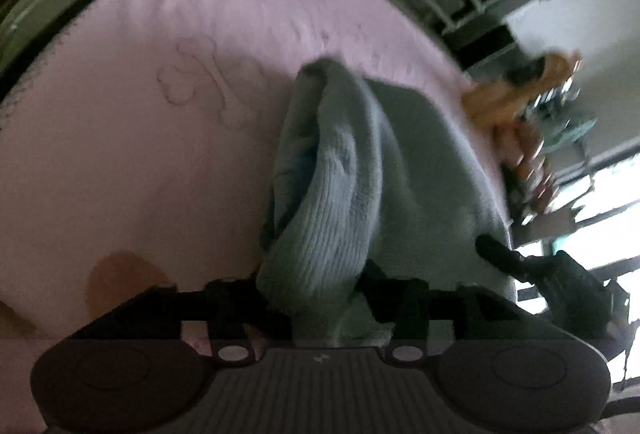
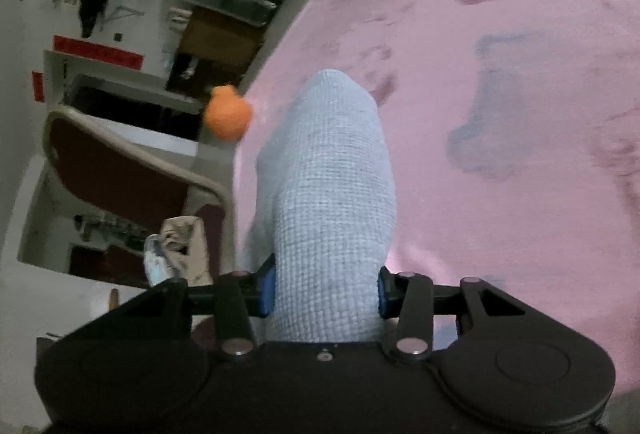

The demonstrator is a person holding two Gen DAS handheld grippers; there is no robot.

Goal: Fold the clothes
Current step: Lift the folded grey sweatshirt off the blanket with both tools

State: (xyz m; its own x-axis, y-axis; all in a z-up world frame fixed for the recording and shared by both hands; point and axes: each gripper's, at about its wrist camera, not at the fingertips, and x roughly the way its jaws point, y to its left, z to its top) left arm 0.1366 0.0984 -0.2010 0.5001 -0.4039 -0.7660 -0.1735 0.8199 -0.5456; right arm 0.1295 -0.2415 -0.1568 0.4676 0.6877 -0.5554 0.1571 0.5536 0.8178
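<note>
Both claws, left (image 1: 320,298) and right (image 2: 326,292), grip pale-blue knit cloth (image 2: 328,173) over a pink sheet (image 2: 500,153) beside a chair (image 2: 120,169).

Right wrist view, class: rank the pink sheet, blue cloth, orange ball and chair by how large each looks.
1. Pink sheet
2. Blue cloth, though nearness to the camera enlarges it
3. Chair
4. Orange ball

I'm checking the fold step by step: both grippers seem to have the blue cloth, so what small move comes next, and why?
Probably carry both grips together across the pink sheet and lay the held edge down. The left gripper and right gripper each pinch the light blue cloth, which hangs bunched rather than flat.
</note>
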